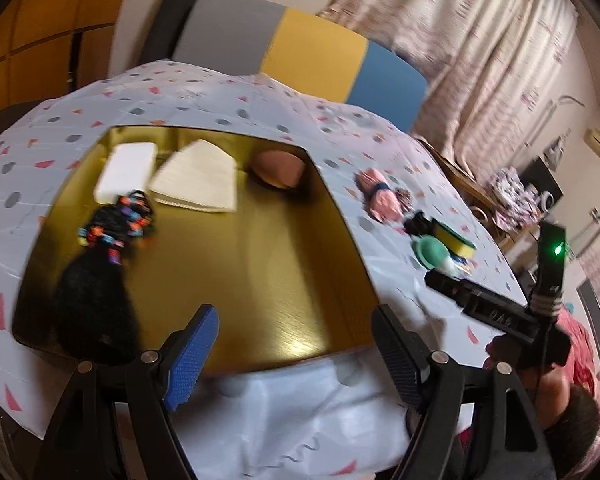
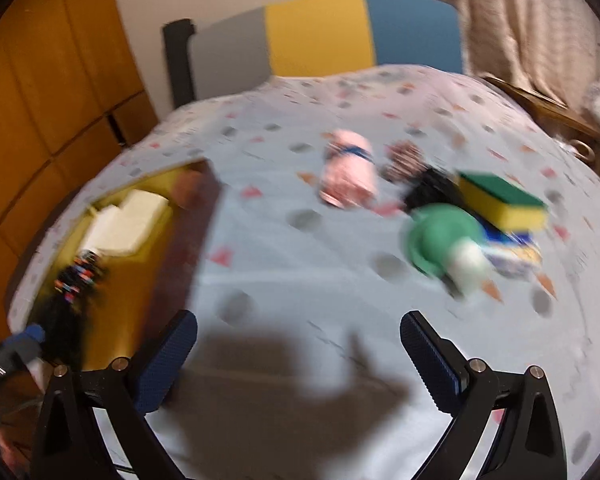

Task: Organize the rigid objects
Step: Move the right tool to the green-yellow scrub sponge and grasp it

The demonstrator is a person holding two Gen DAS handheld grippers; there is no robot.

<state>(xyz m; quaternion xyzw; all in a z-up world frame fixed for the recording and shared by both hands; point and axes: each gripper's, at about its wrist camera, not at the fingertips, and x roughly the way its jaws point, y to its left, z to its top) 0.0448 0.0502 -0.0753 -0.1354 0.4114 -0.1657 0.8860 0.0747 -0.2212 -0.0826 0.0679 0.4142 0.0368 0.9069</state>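
A gold tray (image 1: 260, 272) lies on a patterned sheet. In it are a white block (image 1: 126, 172), a cream wedge (image 1: 200, 180), a pink object (image 1: 278, 170) and a black fluffy item with coloured beads (image 1: 104, 256). My left gripper (image 1: 296, 344) is open and empty over the tray's near edge. My right gripper (image 2: 300, 360) is open and empty above the bare sheet; its body shows in the left wrist view (image 1: 496, 312). Right of the tray lie a pink bundle (image 2: 348, 168), a green and white object (image 2: 444, 236), a yellow-green sponge (image 2: 504, 200) and a black item (image 2: 428, 188).
A grey, yellow and blue headboard (image 1: 300, 48) stands behind the bed. Curtains (image 1: 480, 40) hang at the right. An orange wardrobe (image 2: 40, 100) is at the left. The right wrist view is blurred.
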